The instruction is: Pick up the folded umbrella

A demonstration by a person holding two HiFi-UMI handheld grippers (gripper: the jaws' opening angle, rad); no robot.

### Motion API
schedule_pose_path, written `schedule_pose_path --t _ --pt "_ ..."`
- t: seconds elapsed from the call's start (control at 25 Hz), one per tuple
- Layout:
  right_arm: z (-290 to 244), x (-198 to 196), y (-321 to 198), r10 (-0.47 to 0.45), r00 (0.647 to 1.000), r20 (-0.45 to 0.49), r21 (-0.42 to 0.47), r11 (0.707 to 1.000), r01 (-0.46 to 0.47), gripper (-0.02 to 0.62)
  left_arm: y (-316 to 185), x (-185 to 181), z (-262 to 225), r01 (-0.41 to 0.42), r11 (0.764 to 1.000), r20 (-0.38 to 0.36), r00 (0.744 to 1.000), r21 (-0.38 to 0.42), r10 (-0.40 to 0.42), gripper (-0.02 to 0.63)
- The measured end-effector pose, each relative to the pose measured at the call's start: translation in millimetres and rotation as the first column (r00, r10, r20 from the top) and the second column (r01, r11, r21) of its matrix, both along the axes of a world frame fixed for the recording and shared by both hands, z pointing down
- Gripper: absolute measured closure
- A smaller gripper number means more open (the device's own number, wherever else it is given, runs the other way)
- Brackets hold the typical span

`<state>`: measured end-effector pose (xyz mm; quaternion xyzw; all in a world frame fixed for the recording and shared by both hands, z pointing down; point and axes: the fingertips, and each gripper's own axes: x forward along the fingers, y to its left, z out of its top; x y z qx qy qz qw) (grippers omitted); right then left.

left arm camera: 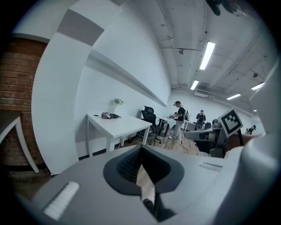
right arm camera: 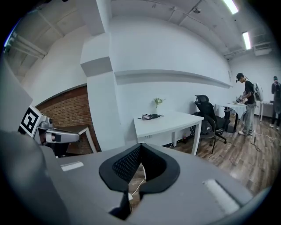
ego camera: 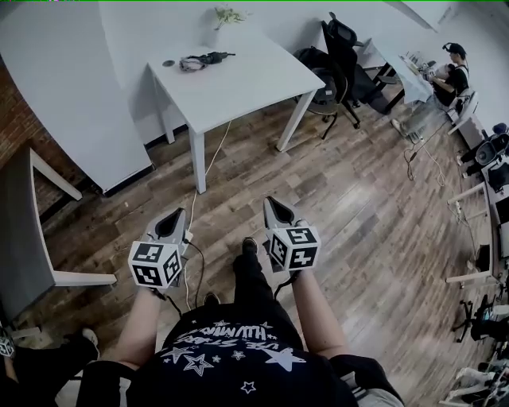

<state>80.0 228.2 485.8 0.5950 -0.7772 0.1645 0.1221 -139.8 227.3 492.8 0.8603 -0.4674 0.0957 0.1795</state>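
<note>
The folded umbrella (ego camera: 203, 60) is a dark bundle with a pale strap, lying at the far left end of the white table (ego camera: 246, 79). It also shows small and distant in the left gripper view as the umbrella (left arm camera: 109, 116) and in the right gripper view as the umbrella (right arm camera: 151, 117). My left gripper (ego camera: 176, 215) and right gripper (ego camera: 273, 203) are held side by side over the wooden floor, well short of the table. Both point toward it. Each gripper's jaws meet at the tips with nothing between them, as on the left gripper (left arm camera: 141, 147) and the right gripper (right arm camera: 141, 145).
A small dark disc (ego camera: 168, 63) and a potted plant (ego camera: 227, 16) share the table. Black office chairs (ego camera: 338, 56) stand to its right. A grey table (ego camera: 24, 230) and a brick wall are at the left. A cable (ego camera: 195, 262) runs over the floor. A person (ego camera: 455, 75) works at the far right.
</note>
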Motion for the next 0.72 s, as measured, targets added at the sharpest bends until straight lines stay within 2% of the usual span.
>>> schedule_pose_path --t 0.28,0.48,0.72 --pt "8 18 -92 -0.062 0.996 0.063 -0.008 0.998 0.062 0.578 -64 11 2 0.087 0.996 0.039 0.996 -0.013 -0.086 0.603" --pt "2 36 -168 -0.112 0.99 0.084 -0.002 0.994 0.112 0.578 -125 33 -9 0.139 0.99 0.046 0.989 -0.004 -0.139 0.603" --pt "-2 57 -236 -0.187 0.98 0.071 -0.012 0.982 0.188 0.578 -183 59 -12 0.182 0.983 0.064 0.981 -0.014 -0.181 0.603"
